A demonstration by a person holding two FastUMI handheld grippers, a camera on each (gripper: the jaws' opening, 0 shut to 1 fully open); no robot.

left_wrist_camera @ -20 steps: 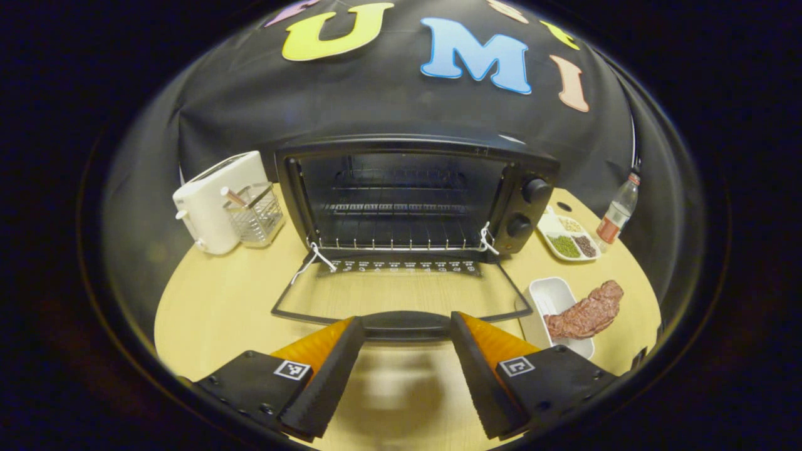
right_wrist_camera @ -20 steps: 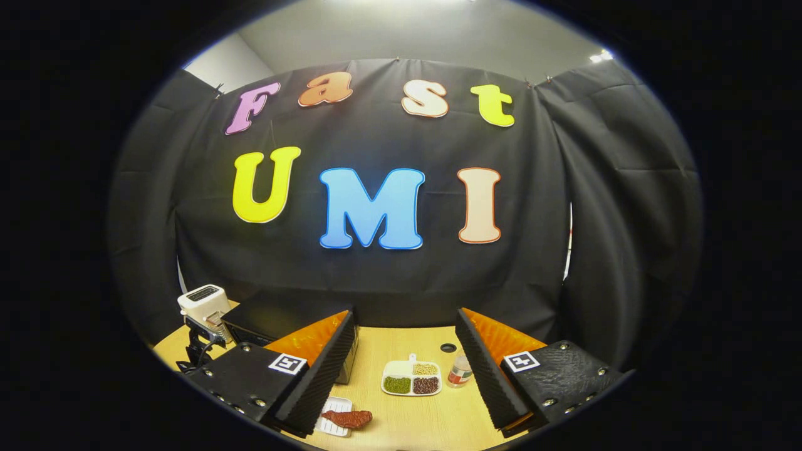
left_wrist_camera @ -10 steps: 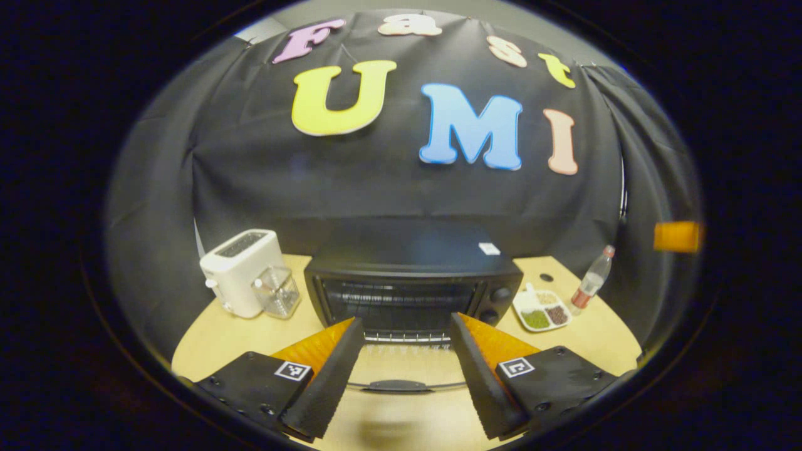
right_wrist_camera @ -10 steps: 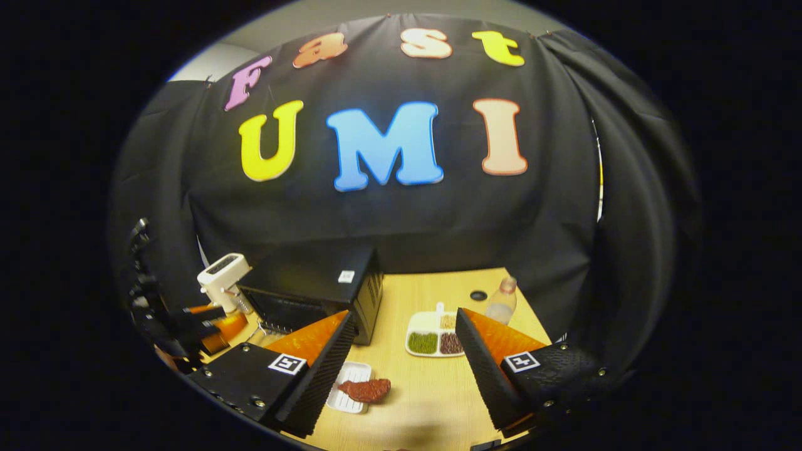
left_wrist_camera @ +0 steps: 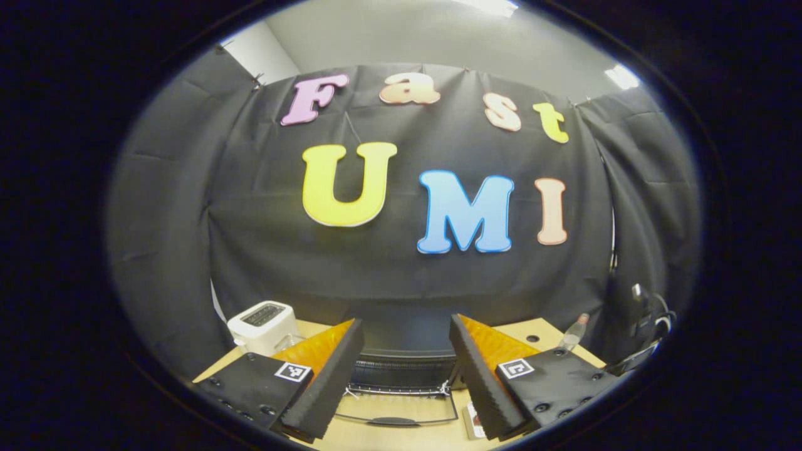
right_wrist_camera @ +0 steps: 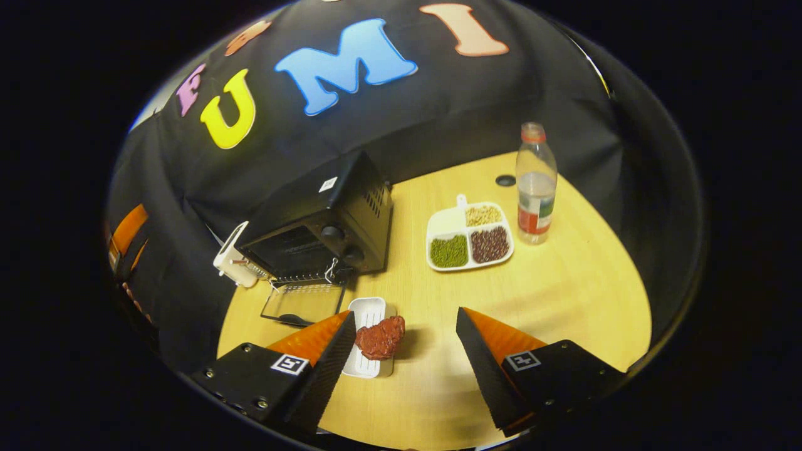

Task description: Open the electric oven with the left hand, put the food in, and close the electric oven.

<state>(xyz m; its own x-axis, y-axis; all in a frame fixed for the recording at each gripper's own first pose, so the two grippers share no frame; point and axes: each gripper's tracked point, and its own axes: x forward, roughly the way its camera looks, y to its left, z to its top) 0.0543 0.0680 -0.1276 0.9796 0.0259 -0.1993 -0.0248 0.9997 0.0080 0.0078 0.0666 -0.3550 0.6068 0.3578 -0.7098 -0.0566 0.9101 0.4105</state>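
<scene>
With the oven door lying open on the table, the lines below run from the nearest things out to the farthest.

Right gripper: released, its jaws spread wide and nothing between them; it hangs above the near part of the table, tipped down toward the food.
Food: a dark red, meat-like piece lying across the right edge of the white tray, partly overhanging onto the wood; it sits just inside the right gripper's left finger, not touched by it.
Left gripper: released too, jaws apart and empty, held back from the oven and looking level at it over the door.
Oven door: swung fully down, flat on the table, its handle at the near edge; the glass panel lies just left of the tray.
Electric oven: black, cavity open toward the grippers, wire rack visible at its mouth, two knobs on its right side.
Step in hand: judged from the open door and the untouched food, opening is done and the pick-up of the food is beginning.
Next move: the right gripper likely needs to drop lower and shift left so the meat sits midway between the fingers, then close gently, since the piece looks soft and irregular.
Farther off: a divided dish of beans, a plastic bottle and a white toaster, all well apart from the food.
</scene>
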